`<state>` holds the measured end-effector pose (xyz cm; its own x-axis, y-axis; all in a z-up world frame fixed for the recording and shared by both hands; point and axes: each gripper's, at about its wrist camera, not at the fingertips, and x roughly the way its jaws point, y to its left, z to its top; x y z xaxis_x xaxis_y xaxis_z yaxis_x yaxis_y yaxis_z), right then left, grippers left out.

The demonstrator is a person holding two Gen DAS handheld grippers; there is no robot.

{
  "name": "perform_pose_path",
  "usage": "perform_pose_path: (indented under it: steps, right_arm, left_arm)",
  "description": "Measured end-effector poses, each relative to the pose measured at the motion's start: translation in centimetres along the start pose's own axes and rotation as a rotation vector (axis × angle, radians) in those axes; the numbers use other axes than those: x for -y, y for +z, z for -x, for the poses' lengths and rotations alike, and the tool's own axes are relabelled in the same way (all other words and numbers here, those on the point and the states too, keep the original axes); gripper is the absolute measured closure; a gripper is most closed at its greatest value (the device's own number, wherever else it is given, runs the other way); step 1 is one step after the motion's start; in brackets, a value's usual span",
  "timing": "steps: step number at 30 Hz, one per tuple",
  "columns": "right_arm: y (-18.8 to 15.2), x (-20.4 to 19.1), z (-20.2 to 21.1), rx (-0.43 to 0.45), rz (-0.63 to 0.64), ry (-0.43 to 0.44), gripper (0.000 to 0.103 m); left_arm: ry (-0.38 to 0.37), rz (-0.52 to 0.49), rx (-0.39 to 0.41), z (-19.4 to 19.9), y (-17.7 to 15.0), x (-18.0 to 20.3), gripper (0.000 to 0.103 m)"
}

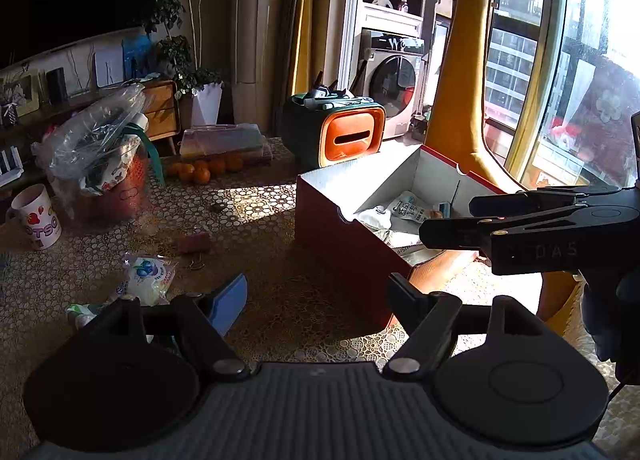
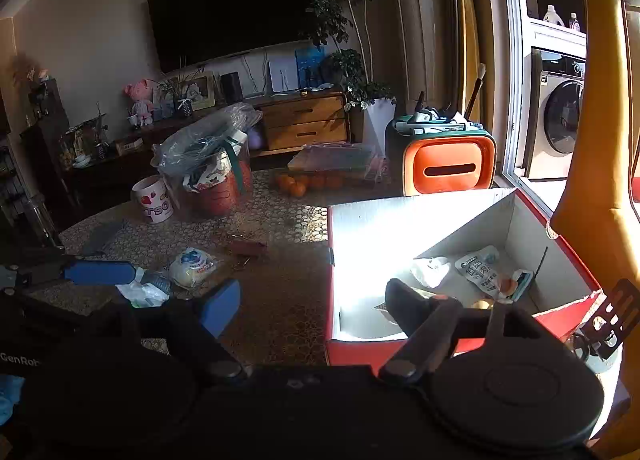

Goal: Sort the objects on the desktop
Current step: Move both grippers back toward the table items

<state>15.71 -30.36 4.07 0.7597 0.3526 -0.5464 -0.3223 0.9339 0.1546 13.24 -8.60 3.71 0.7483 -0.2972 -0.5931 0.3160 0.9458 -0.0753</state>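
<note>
While both tools gape empty: one red box (image 2: 440, 228), one mug (image 2: 154, 200).

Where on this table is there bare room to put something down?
Bare cloth lies between the red box and the snack packet, running back toward the oranges. It is crowded around the mug and plastic-wrapped bucket.

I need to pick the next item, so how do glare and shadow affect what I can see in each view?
Right wrist view: sunlight blows out the left inner wall of the red cardboard box with white lining, though packets on its floor stay readable. Left wrist view: the window is overexposed, while the white blue-printed snack packet lies in dim shadow. Both views bend straight edges near the borders.
</note>
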Motion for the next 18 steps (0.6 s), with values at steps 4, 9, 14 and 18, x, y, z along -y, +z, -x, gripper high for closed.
perform_pose_path:
  steps: [4,9,14,18]
  right_arm:
    - [-0.3,-1.9,0.1,0.003,0.014,0.012,0.018]
    - [-0.7,-4.4,0.3,0.013,0.038,0.024,0.013]
    - [-1.3,-6.2,-0.1,0.011,0.031,0.034,0.012]
    - [-1.9,-7.6,-0.8,0.003,0.026,0.038,0.012]
  left_arm:
    - [0.015,0.033,0.009,1.5,-1.3,-1.7,0.023]
    - [0.034,0.073,0.023,3.3,-3.2,-3.9,0.020]
    - [0.049,0.111,0.022,4.6,-5.3,-5.8,0.020]
    - [0.071,0.122,0.031,5.4,-7.0,-6.6,0.015]
